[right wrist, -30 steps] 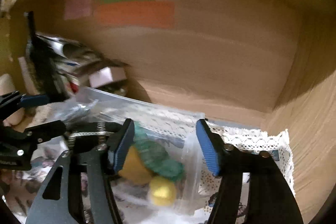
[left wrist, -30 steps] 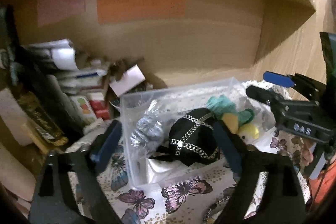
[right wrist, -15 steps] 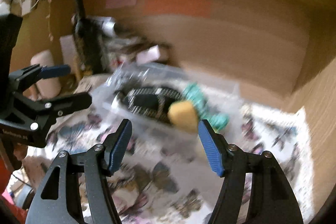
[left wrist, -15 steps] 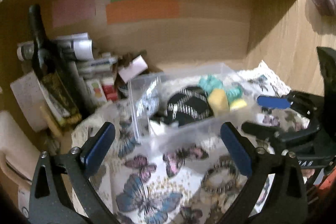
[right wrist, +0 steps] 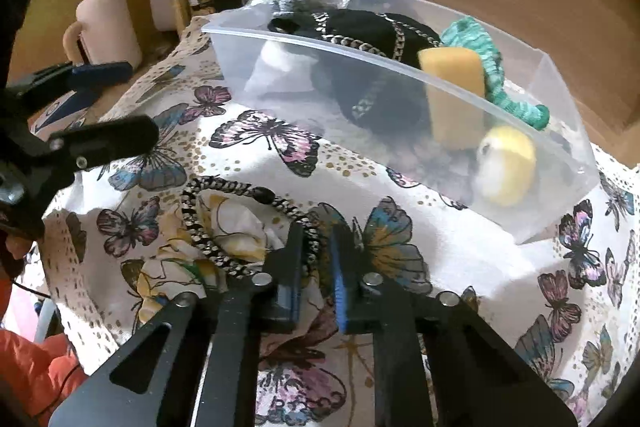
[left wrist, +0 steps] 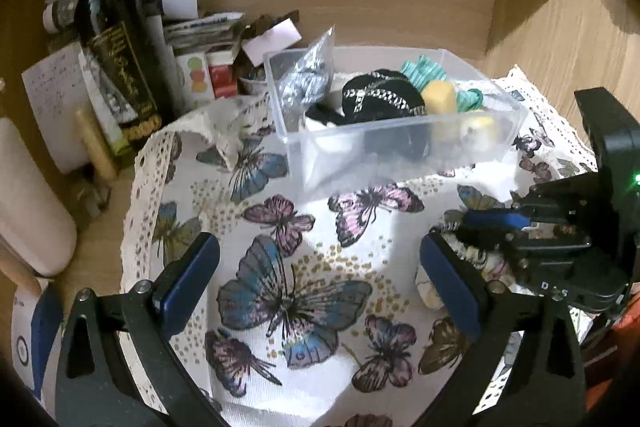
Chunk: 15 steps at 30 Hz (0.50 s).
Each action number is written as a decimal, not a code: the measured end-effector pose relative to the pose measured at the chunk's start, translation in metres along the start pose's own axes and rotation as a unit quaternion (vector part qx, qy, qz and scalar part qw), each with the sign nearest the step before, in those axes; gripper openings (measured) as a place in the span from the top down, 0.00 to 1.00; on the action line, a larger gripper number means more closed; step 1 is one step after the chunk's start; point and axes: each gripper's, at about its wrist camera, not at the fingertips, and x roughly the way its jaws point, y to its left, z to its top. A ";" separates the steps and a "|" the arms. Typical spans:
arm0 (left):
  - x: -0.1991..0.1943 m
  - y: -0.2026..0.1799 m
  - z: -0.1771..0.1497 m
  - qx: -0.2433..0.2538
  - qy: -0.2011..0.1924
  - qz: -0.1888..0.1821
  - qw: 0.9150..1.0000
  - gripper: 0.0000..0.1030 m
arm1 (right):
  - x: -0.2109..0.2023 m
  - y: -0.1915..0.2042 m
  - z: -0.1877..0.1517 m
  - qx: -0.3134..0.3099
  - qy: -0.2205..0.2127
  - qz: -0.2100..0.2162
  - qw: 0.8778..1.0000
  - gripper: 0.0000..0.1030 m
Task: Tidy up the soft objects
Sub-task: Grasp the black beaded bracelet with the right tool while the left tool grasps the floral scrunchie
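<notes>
Jaws of right gripper (right wrist: pixel 316 259) pinch braided cord loop (right wrist: pixel 224 215) (left gripper (left wrist: pixel 320 283) gapes).

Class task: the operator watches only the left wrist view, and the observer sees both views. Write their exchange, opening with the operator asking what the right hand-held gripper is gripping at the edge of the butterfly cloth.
Operator: What is the right hand-held gripper gripping? From here it is a blur.
Observer: A black-and-white braided band. The gripper looks shut on the near side of the loop.
Operator: Does the band lie on the bare butterfly cloth?
Observer: No, it lies on a crumpled floral fabric with yellow flowers.
Operator: Anything on the band itself?
Observer: A black bead sits on its far side.
</notes>
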 end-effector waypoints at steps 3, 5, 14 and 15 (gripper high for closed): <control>0.001 -0.001 -0.003 -0.007 0.007 -0.009 1.000 0.01 | 0.001 0.002 0.000 -0.002 -0.004 -0.003 1.000 0.94; 0.002 -0.004 -0.004 -0.007 0.011 -0.015 1.000 0.01 | -0.001 0.005 -0.002 0.005 -0.008 -0.011 1.000 0.94; 0.018 -0.037 -0.007 0.029 0.040 -0.050 0.998 0.01 | -0.031 -0.028 -0.012 0.046 -0.047 -0.070 0.995 0.94; 0.021 -0.041 -0.007 0.035 0.043 -0.052 0.997 0.01 | -0.036 -0.032 -0.014 0.050 -0.053 -0.077 0.994 0.94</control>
